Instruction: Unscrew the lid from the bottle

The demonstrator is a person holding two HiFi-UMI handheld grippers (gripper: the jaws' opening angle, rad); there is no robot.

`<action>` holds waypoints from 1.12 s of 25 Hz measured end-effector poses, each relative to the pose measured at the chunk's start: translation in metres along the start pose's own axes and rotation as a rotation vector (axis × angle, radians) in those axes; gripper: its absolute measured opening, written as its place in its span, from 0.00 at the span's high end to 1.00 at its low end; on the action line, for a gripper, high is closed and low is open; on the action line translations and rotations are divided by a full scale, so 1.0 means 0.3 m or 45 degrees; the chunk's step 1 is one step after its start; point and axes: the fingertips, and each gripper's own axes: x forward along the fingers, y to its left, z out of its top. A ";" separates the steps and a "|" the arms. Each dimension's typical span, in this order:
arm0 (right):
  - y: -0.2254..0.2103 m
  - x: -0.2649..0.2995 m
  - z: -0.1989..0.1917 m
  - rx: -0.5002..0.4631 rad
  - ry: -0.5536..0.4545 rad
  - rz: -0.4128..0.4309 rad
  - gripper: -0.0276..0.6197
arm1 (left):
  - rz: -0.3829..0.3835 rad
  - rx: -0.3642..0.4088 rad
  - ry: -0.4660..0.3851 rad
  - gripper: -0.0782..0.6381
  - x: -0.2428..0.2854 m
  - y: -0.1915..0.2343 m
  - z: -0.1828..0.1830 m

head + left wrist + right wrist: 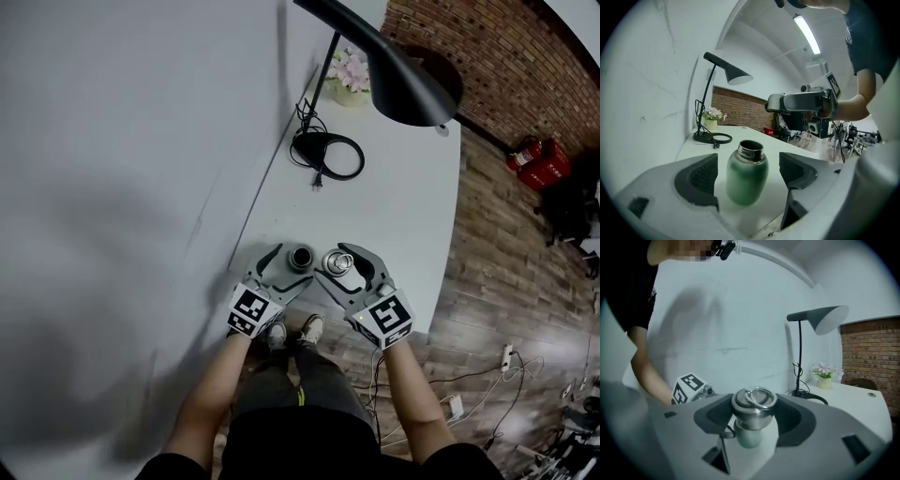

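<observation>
From where I stand, the unscrewing is done. The dull green metal bottle (746, 174) stands upright on the white table (403, 187) near its front edge, its steel neck open and its long axis straight up. The left gripper (292, 266) sits around the bottle at body height, with its fingers (701, 177) spread wide and a clear gap on each side, so nothing is pinching the bottle.

The round steel lid with a wire ring on top (753, 405) is off the bottle. It is held between the dark padded fingers (715, 416) of the right gripper (343, 266), which are set wide but pressed against its rim. A pale stub hangs under the lid.

What matters next is the spacing. From above, the lid hangs just to the right of the open neck, close beside it but not over it. The right hand is the one nearer the bare tabletop on that side. I'd guess the lid can go down there, provided it swings away from the bottle and doesn't knock the neck
</observation>
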 end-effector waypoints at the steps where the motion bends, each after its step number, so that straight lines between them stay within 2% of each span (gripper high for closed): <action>1: -0.005 -0.012 0.001 0.004 0.000 -0.018 0.55 | 0.006 0.004 0.006 0.35 -0.017 -0.008 0.001; 6: -0.011 -0.066 0.007 0.022 0.006 -0.088 0.55 | 0.063 0.012 0.013 0.35 -0.110 -0.027 0.022; 11: -0.037 -0.157 0.015 0.077 0.000 -0.189 0.55 | 0.144 -0.037 0.036 0.35 -0.214 -0.028 0.027; 17: -0.012 -0.251 0.041 0.067 0.006 -0.216 0.55 | 0.250 -0.084 -0.024 0.37 -0.320 -0.029 0.123; 19: -0.012 -0.281 0.058 0.084 -0.005 -0.233 0.55 | 0.284 -0.092 -0.053 0.54 -0.343 -0.028 0.162; 24: -0.047 -0.359 0.115 0.129 -0.063 -0.305 0.55 | 0.334 -0.066 -0.128 0.78 -0.369 -0.026 0.272; 25: -0.055 -0.376 0.129 0.127 -0.078 -0.321 0.55 | 0.344 -0.050 -0.150 0.82 -0.376 -0.027 0.301; 28: -0.083 -0.437 0.172 0.115 -0.115 -0.371 0.55 | 0.378 0.001 -0.225 0.85 -0.404 -0.032 0.411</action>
